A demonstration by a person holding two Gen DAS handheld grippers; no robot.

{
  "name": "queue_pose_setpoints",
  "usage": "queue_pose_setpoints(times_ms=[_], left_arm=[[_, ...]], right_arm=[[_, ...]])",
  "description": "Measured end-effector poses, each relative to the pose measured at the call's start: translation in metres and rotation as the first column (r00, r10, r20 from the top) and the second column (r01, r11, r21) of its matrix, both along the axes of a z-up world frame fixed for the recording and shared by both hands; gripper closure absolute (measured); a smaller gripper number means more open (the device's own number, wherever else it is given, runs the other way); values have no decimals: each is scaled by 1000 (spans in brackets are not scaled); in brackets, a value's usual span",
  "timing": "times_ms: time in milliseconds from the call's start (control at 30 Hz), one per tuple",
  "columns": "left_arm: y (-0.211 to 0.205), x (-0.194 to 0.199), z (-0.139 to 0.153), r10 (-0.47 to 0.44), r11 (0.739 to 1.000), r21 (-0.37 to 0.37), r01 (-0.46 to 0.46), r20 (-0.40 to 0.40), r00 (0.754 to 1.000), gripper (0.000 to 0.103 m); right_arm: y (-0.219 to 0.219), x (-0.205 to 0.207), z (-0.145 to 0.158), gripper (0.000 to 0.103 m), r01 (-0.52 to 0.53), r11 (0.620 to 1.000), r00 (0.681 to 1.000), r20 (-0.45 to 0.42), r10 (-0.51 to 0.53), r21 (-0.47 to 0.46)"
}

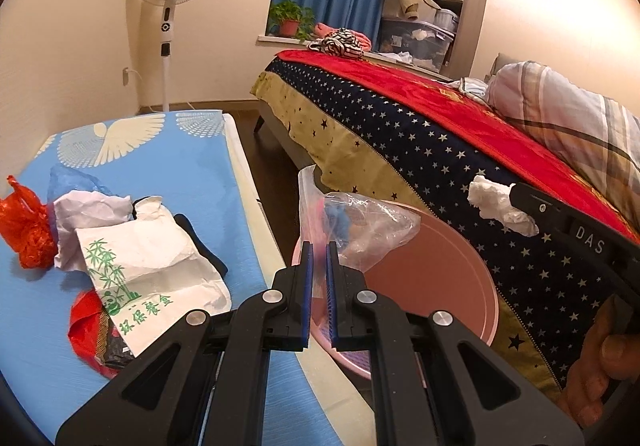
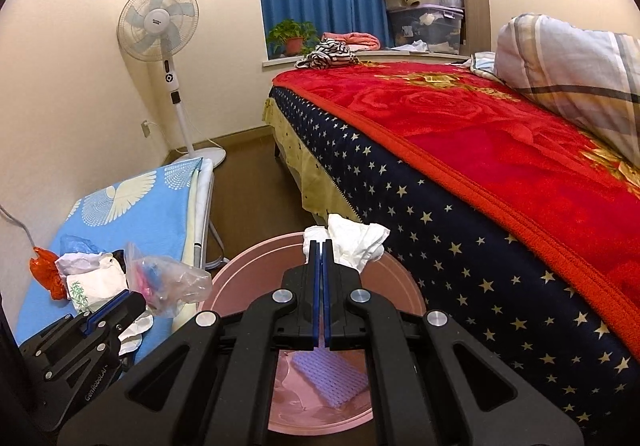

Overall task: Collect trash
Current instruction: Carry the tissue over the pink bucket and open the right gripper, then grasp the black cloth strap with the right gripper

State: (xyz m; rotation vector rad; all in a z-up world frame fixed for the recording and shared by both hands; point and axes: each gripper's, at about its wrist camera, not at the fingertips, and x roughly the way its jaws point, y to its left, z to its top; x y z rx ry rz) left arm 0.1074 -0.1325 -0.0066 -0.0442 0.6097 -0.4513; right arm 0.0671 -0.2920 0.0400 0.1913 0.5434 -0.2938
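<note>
My left gripper point(image 1: 319, 246) is shut on a clear plastic bag point(image 1: 360, 222) with blue and pink scraps inside, held over the near rim of a pink basin point(image 1: 440, 286). It also shows in the right wrist view point(image 2: 120, 300) with the bag point(image 2: 168, 286). My right gripper point(image 2: 322, 246) is shut on a crumpled white tissue point(image 2: 356, 242) above the basin point(image 2: 256, 266); the tissue shows in the left wrist view point(image 1: 500, 202). More trash lies on the blue table point(image 1: 168, 158): a white paper bag with green print point(image 1: 148, 266), crumpled white paper point(image 1: 88, 206), an orange plastic bag point(image 1: 24, 226).
A bed with a red blanket point(image 2: 500, 134) and star-print side stands right of the basin. A standing fan point(image 2: 160, 26) is by the far wall. A purple mat point(image 2: 328, 378) lies in the basin. Dark floor runs between table and bed.
</note>
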Motion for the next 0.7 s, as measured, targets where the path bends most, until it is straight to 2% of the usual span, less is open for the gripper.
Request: queue_pose_setpoints(times_ms=[267, 300, 333, 367, 400, 433, 500, 533, 700], left_arm=[[-5, 3, -1, -22, 1000, -8, 22, -4, 1000, 96], [-6, 4, -2, -44, 999, -20, 44, -12, 999, 96], [-8, 6, -3, -63, 998, -28, 62, -20, 998, 95], [-9, 8, -4, -74, 997, -27, 73, -28, 997, 86], [-9, 9, -7, -62, 998, -10, 62, -31, 998, 73], [-9, 9, -8, -52, 999, -9, 51, -32, 998, 72], [-2, 11, -11, -36, 999, -33, 34, -53, 998, 72], [-2, 10, -10, -33, 999, -36, 31, -54, 998, 72], [5, 0, -6, -24, 999, -22, 24, -25, 999, 72]], right_arm=[[-3, 0, 0, 101, 9, 1000, 1000, -2, -9, 5], [-2, 1, -1, 97, 7, 1000, 1000, -8, -7, 8], [-2, 1, -2, 97, 8, 1000, 1000, -14, -8, 6], [-2, 2, -3, 97, 8, 1000, 1000, -17, -8, 3], [-2, 1, -2, 95, 15, 1000, 1000, -16, -15, -3], [-3, 0, -2, 93, 23, 1000, 1000, -14, -23, -4], [-6, -3, -1, 74, 45, 999, 999, -6, -45, 5], [-6, -3, -1, 70, 48, 999, 999, -4, -48, 7], [1, -1, -2, 68, 22, 1000, 1000, -9, -22, 11]])
